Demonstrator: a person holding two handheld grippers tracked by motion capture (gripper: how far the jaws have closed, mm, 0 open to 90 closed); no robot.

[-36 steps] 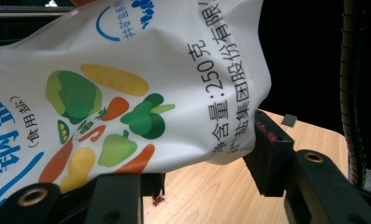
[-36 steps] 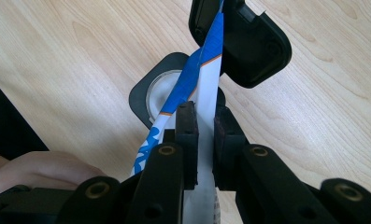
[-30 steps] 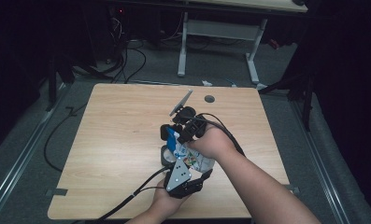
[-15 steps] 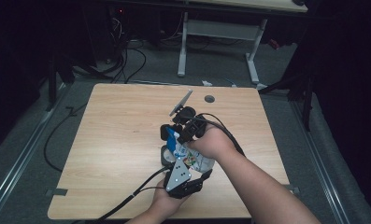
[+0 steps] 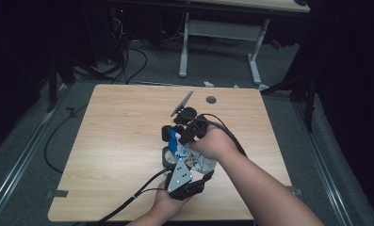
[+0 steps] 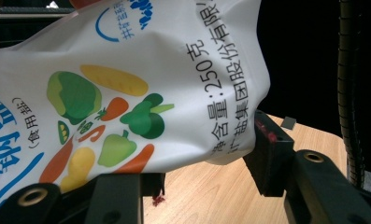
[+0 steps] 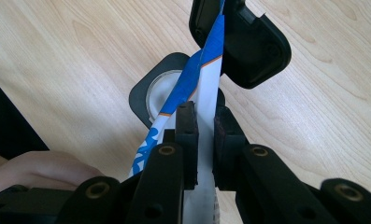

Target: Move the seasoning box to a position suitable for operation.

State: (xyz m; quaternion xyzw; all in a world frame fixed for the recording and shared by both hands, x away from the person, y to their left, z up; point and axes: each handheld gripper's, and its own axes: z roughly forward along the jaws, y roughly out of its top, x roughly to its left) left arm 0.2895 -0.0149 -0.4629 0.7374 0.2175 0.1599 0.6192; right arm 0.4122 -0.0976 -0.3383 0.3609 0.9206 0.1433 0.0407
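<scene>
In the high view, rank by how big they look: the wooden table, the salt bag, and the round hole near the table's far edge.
1. wooden table
2. salt bag, partly hidden by the grippers
3. round hole

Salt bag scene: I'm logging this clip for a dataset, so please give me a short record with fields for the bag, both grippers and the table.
bag: white plastic salt bag with blue lettering and printed vegetables, held above the table
left gripper: jaws shut on the bag's lower body
right gripper: jaws pinch the bag's blue-edged top
below bag: round black holder with pale centre
table: light wooden table
</scene>
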